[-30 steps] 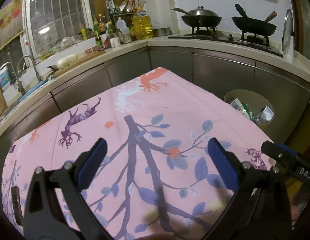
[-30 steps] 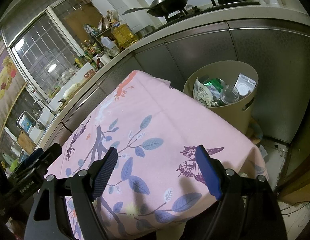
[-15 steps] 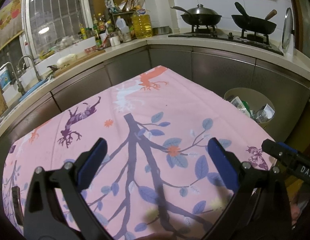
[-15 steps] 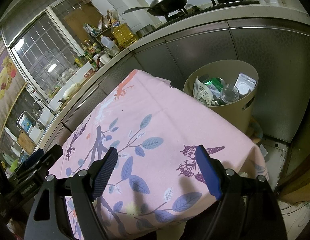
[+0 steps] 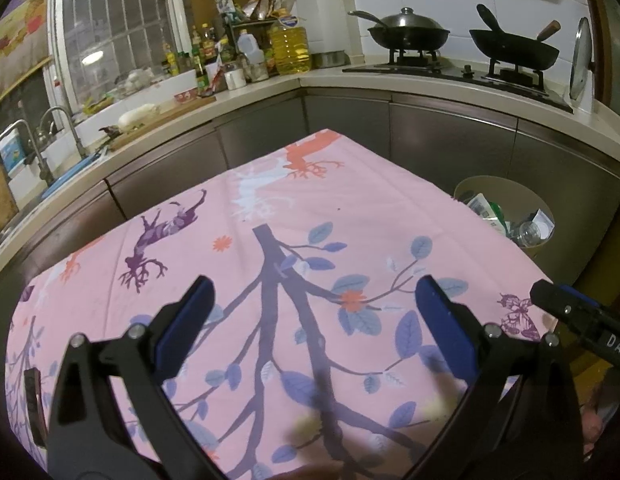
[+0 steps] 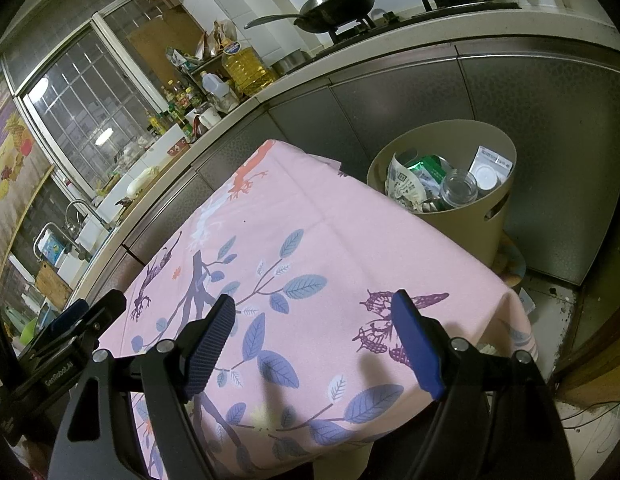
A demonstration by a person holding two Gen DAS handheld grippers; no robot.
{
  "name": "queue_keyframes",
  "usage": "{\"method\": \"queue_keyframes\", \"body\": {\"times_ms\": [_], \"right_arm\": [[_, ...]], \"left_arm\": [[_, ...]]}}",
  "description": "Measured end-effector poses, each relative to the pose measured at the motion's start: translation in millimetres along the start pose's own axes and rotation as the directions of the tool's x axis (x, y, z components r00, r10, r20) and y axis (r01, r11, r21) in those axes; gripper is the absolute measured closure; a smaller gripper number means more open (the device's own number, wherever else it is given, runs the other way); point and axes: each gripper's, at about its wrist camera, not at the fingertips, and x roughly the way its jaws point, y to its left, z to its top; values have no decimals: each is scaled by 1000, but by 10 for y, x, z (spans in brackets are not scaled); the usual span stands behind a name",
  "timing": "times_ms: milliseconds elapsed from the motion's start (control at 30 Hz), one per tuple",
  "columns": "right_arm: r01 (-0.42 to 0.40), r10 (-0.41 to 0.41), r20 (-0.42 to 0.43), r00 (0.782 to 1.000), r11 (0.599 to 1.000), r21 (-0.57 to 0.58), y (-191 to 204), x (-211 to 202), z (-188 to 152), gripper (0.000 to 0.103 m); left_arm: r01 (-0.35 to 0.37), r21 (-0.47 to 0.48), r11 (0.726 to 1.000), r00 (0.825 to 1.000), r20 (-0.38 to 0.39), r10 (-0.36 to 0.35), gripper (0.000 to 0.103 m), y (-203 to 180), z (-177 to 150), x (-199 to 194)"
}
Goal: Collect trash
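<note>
A beige trash bin [image 6: 470,216] stands on the floor past the table's far right corner; it also shows in the left wrist view [image 5: 506,188]. It holds a clear jar [image 6: 458,188], a green packet [image 6: 428,164] and paper wrappers. My left gripper [image 5: 316,308] is open and empty above the pink floral tablecloth [image 5: 350,216]. My right gripper [image 6: 314,320] is open and empty above the cloth's near right part [image 6: 310,240]. I see no loose trash on the cloth.
Steel kitchen cabinets [image 5: 450,140] wrap around the table at the back and left. The counter carries woks on a stove [image 5: 410,36], an oil bottle [image 5: 290,48] and a sink [image 5: 42,152]. The floor [image 6: 550,320] drops away right of the table.
Both grippers stay open and nearly still; the left view has drifted very slightly.
</note>
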Motion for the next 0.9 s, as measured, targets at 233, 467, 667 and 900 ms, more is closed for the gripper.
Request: {"method": "queue_keyframes", "body": {"times_ms": [233,467,667,900], "right_arm": [[1,-1,-1,1000,1000,0,9,0,-13,26],[1,-1,-1,1000,1000,-1,13,0,-14,26],[0,0,-3,1000,1000,1,24,4,-30,26],[-1,1,-7,1000,1000,5,42,27,-47,26]], "left_arm": [[-1,2,1000,1000,0,1,6,0,-5,-4],[-3,1,1000,1000,-3,3,6,-5,-5,-4],[-1,1,1000,1000,0,1,6,-14,5,-7],[7,-4,1000,1000,0,-7,6,8,-14,-16]]}}
